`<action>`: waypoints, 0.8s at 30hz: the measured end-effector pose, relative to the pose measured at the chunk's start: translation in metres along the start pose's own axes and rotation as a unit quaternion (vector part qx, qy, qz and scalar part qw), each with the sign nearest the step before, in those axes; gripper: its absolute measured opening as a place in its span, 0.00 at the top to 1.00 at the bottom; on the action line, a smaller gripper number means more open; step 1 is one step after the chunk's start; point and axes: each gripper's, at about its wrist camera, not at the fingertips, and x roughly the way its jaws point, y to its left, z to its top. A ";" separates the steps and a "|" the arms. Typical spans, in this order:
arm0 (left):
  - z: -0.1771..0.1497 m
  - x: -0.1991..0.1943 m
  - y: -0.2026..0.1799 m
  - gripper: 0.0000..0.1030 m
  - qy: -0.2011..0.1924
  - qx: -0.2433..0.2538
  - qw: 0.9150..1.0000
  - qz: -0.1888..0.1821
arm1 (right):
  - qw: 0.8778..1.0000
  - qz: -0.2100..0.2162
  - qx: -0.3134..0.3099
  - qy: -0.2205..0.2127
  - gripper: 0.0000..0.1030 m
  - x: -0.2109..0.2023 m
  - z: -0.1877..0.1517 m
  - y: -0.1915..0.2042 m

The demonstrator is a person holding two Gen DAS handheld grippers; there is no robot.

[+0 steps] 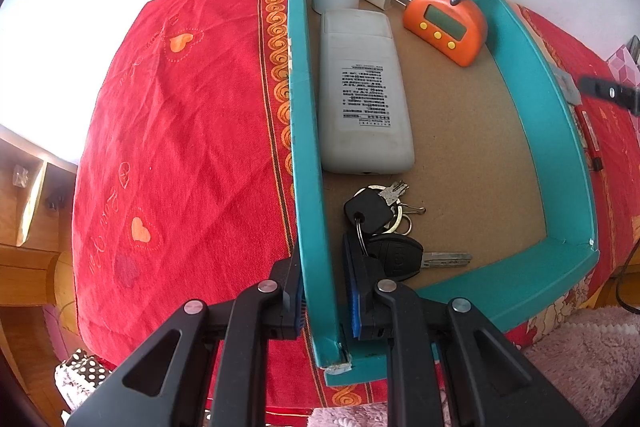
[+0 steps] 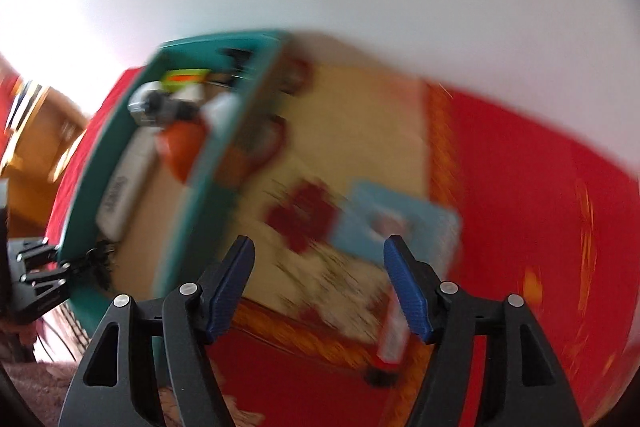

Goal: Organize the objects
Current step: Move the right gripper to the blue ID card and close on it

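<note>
Astride the teal box wall, left fingers clamp it; right fingers gape.

Red embroidered cloth w/ orange hearts, wood furniture at left, pink fluffy rug
</note>
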 end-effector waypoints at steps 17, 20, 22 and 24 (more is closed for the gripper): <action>-0.003 -0.002 0.006 0.86 0.004 0.005 1.000 0.013 | 0.998 -0.051 -0.044 0.015 0.25 0.037 -0.009 -0.028; -0.006 -0.004 0.004 0.86 0.005 0.003 1.000 0.015 | 0.990 -0.077 -0.114 0.017 0.25 0.044 -0.003 -0.022; -0.005 -0.003 0.004 0.86 0.008 0.001 1.000 0.016 | 0.987 -0.068 -0.143 0.024 0.25 0.049 0.005 -0.021; -0.005 -0.003 0.003 0.86 0.008 0.003 1.000 0.021 | 0.985 -0.059 -0.162 0.028 0.24 0.053 0.013 -0.021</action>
